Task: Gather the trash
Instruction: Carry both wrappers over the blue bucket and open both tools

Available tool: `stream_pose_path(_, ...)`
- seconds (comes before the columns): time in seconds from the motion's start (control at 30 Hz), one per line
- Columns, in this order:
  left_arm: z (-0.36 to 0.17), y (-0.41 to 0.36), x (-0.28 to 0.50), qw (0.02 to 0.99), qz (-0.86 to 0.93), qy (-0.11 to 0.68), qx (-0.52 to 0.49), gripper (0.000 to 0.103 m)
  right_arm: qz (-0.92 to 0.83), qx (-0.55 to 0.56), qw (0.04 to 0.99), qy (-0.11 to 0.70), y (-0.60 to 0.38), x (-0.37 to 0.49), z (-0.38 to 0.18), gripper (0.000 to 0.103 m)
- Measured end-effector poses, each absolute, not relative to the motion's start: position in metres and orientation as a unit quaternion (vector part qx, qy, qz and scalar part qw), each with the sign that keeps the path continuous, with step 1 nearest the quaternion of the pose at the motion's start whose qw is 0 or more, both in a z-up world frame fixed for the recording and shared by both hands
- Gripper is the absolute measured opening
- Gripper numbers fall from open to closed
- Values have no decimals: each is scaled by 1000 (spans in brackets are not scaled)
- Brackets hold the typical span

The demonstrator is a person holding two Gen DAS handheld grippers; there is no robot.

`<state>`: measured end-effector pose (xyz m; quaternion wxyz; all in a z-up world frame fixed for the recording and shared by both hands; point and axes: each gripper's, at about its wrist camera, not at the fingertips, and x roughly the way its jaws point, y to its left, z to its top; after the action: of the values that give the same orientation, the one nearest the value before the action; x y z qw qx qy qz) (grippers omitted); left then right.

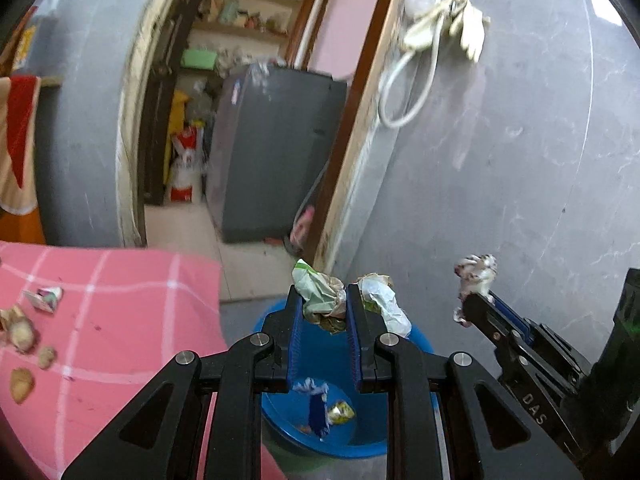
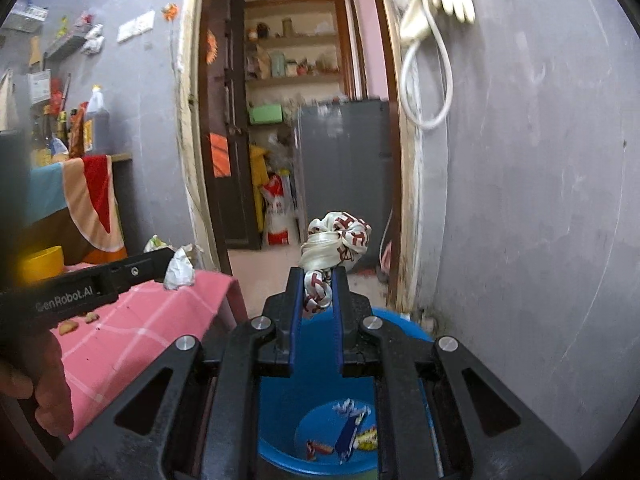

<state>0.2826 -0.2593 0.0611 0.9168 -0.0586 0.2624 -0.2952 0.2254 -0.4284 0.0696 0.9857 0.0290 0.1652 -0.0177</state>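
The left gripper (image 1: 324, 312) is clenched on a crumpled green-and-white wrapper (image 1: 320, 294), which bulges out past both blue pads and spills over the right finger. It hangs above a blue bucket (image 1: 280, 412) standing on the floor beside the corner of a table covered in a pink checked cloth (image 1: 120, 320). In the bucket's bottom lie a blue-and-white wrapper (image 1: 316, 404) and a yellow one (image 1: 340, 412).

The right gripper (image 2: 318, 292) is clamped on a knotted white wrapper with red print (image 2: 338, 240); its bunched top stands clear above the fingertips. This claw also hangs over the bucket (image 2: 400, 322), near the grey wall (image 2: 520, 200).

More trash is on the cloth: a small folded packet (image 1: 44, 298) and several brown peel scraps (image 1: 22, 330) near its left edge. Behind the bucket a doorway opens onto a grey fridge (image 1: 276, 152) and shelves (image 1: 248, 20).
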Motion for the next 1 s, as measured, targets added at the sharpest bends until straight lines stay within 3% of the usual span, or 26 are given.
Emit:
stream_pose_path(0.47,27,-288,306,885,-305,348,-49,18,-16,76,967,241,-451,252,45,26)
stream_pose_path(0.7,23,-287,313,877,-297,374,-60,35,-16,87,962,258,-455,257,40,28)
stream_pose_path(0.83,27,-280,313,878,-290,375,-65,36,-16,93,961,261,-456,257,39,32)
stream_pose_path(1.0,34,-266,307,891,-279,351,-76,48,-16,91,964,248,-453,255,43,45)
